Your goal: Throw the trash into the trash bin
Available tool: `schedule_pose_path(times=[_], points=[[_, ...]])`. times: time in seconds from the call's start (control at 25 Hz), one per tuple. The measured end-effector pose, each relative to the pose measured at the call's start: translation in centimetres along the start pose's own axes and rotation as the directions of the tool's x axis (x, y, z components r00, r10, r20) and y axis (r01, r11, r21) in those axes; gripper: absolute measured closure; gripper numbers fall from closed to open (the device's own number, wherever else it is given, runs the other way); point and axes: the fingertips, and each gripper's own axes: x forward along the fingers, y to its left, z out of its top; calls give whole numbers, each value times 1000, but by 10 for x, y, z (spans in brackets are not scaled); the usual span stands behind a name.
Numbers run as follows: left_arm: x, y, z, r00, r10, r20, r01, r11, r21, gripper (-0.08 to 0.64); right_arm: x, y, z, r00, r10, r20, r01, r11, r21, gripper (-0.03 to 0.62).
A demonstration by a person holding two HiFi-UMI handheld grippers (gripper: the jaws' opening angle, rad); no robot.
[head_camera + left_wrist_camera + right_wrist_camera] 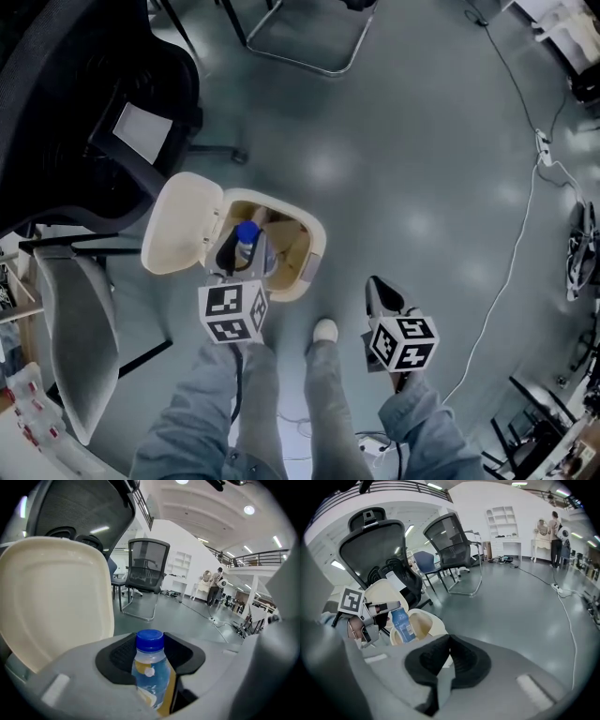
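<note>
One plastic bottle (150,674), likely light and slick, sits pinched below its cap in my left gripper (152,654) over the open bin (314,246). My right gripper (448,641) is pressed together, empty.

The left gripper (236,255) reaches forward from the grey-sleeved left arm (187,422). Its jaws are closed on the body of a blue-capped bottle (151,667), which stands upright between them. To its right and well apart, the right gripper (382,298) extends from the right arm (422,412), its jaws pressed together with nothing between them.
</note>
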Motion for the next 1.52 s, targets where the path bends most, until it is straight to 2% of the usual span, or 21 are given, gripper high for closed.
schedule_pose_path(times=[0.2,0.36,0.44,0.88,1.12,1.36,1.52], points=[[17,8,-23,999,1,-52,-2,1000,-7,370,5,7,-2,1000,5,-9,-5,1000,4,589],[30,12,-52,987,4,-160,-9,1000,-29,370,6,5,-3,1000,4,-9,-4,1000,26,589],[30,12,-57,983,0,-185,-7,999,-36,368,7,4,-3,1000,3,-9,-3,999,36,589],[14,21,-49,986,-5,-166,-9,996,-84,356,15,22,4,1000,25,-3,-25,1000,-6,589],[1,19,-41,990,-25,-140,16,997,-70,356,16,25,3,1000,20,1,-20,1000,-13,589],[-33,3,-22,992,-68,-109,61,996,-61,357,11,36,13,999,15,28,-15,1000,-3,589],[-71,-1,5,992,-65,-106,59,997,-51,391,-9,60,43,997,26,71,-23,999,-44,589]])
